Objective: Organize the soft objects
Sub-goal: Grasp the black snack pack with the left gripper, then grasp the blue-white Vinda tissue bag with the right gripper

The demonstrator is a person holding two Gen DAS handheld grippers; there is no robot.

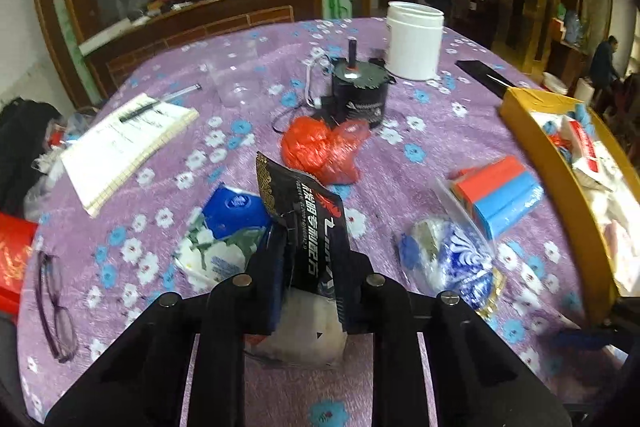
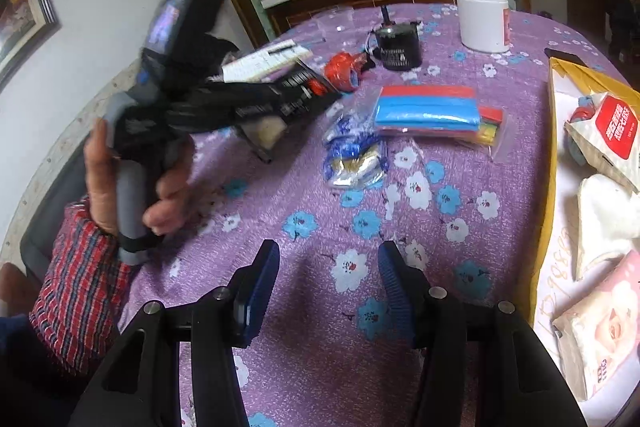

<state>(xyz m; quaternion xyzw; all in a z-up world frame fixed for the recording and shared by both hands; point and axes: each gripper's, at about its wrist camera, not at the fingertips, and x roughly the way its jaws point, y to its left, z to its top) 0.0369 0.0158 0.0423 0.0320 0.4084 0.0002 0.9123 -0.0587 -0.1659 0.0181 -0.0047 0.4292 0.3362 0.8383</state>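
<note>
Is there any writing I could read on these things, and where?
None reads clearly.
Black packet: white Chinese print and digits, blurred.
Red-labelled packet: white Chinese characters, blurred.
Cardboard box: handwritten digits, unclear.
Black pot: white lettering, too small.

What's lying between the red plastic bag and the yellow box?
In the left wrist view, a clear bag of red and blue foam blocks lies between the red bag and the yellow box.
</note>
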